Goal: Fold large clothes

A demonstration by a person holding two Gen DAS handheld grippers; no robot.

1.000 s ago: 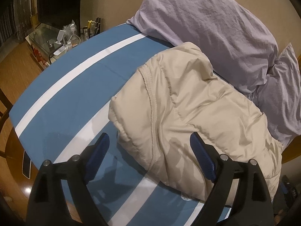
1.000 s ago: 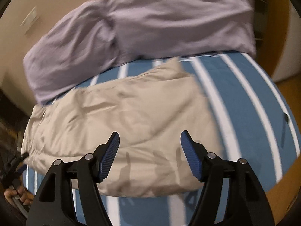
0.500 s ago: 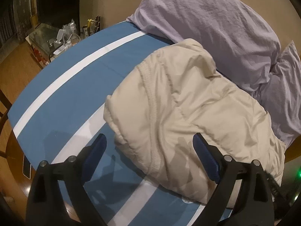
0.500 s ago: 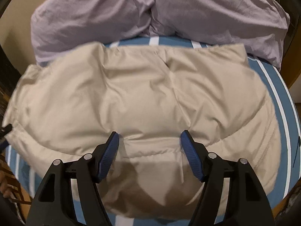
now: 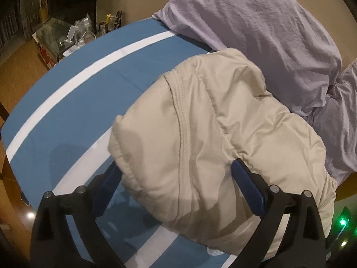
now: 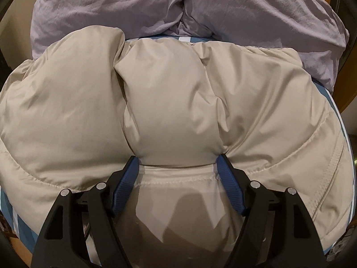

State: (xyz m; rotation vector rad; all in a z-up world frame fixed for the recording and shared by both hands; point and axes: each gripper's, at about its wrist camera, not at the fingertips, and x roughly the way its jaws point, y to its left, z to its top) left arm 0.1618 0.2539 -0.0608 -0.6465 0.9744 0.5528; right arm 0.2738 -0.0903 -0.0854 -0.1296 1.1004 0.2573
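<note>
Both my claws have come down onto the beige puffer jacket (image 6: 169,102) lying bundled on the striped bed (image 5: 73,102), left claw (image 5: 176,178) and right claw (image 6: 177,167) spread open, gripping nothing, so I judge the folding mostly done.

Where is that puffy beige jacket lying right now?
The beige puffer jacket lies on the blue-and-white striped bedsheet, just in front of the lilac pillows. It fills the right wrist view and sits right of centre in the left.
</note>
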